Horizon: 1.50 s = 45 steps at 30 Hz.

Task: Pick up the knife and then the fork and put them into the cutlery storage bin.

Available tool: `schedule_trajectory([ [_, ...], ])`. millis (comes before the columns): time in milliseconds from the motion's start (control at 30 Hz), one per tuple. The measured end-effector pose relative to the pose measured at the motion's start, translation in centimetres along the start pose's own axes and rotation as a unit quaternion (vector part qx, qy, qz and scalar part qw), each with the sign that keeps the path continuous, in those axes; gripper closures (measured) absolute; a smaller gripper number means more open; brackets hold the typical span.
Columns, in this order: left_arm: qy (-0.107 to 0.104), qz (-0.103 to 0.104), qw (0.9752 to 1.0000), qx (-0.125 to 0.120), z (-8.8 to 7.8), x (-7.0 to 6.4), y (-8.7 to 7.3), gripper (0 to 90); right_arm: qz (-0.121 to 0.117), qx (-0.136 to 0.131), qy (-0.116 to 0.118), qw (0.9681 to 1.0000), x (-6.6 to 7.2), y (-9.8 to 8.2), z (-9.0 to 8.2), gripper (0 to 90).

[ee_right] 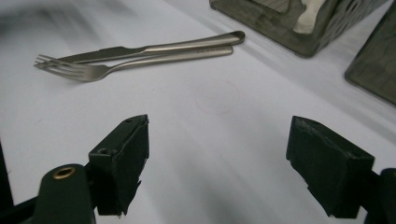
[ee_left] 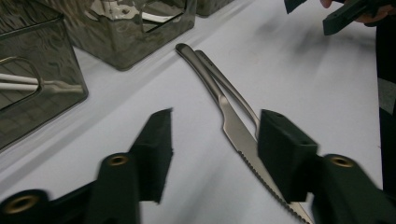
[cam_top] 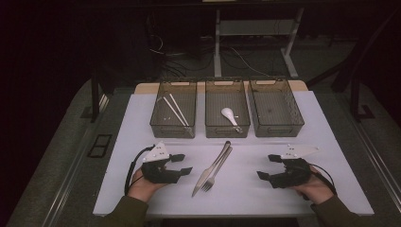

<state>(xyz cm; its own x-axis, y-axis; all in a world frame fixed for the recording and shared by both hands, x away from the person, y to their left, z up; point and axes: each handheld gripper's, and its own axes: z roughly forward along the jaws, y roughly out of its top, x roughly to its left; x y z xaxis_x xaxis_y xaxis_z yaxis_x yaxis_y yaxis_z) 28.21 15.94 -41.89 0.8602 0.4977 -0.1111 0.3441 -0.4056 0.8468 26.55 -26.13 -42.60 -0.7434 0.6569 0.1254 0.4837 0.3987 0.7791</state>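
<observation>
On the worktop (cam_top: 142,189) I see knife (cam_top: 210,170) and fork (cam_top: 218,168) touching between my left gripper (cam_top: 182,164) and right gripper (cam_top: 265,166), both with jaws apart, gripping nothing.

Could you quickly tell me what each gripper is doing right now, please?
Left gripper: open, holding nothing.
Right gripper: open, holding nothing.

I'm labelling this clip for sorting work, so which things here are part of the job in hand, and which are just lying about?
In the job:
- knife
- fork
- left gripper, jaws apart
- right gripper, jaws apart
- empty right bin

Lying about:
- chopsticks in the left bin
- white spoon in the middle bin
</observation>
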Motion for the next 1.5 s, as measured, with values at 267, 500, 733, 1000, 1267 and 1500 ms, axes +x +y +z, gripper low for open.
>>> schedule_trajectory([
  [267, 0.012, -0.003, 0.9999, 0.012, 1.5, 0.7, 1.2, 70.8, 0.006, 0.009, -0.006, 0.9999, 0.2, -1.0, -0.8, 20.5],
  [500, 0.005, 0.004, 0.9996, 0.029, 3.4, 0.9, 2.4, 89.0, 0.004, 0.018, -0.008, 0.9998, 0.2, -1.1, -0.6, 20.1],
  [733, -0.015, 0.023, 0.9985, 0.046, 6.2, 0.2, 3.8, 89.1, 0.006, 0.021, -0.012, 0.9997, 0.2, -1.1, -0.5, 20.2],
  [1000, -0.024, 0.039, 0.9959, 0.077, 9.6, -0.6, 4.7, 89.1, 0.009, 0.018, -0.012, 0.9997, 0.1, -1.1, -0.6, 20.2],
  [1267, -0.009, 0.049, 0.9934, 0.103, 11.7, -1.4, 4.8, 89.1, 0.009, 0.015, -0.013, 0.9998, 0.0, -1.1, -0.7, 20.2],
  [1500, 0.001, 0.059, 0.9915, 0.116, 12.5, -2.1, 4.6, 89.2, 0.01, 0.014, -0.014, 0.9998, 0.0, -1.0, -0.8, 20.3],
])
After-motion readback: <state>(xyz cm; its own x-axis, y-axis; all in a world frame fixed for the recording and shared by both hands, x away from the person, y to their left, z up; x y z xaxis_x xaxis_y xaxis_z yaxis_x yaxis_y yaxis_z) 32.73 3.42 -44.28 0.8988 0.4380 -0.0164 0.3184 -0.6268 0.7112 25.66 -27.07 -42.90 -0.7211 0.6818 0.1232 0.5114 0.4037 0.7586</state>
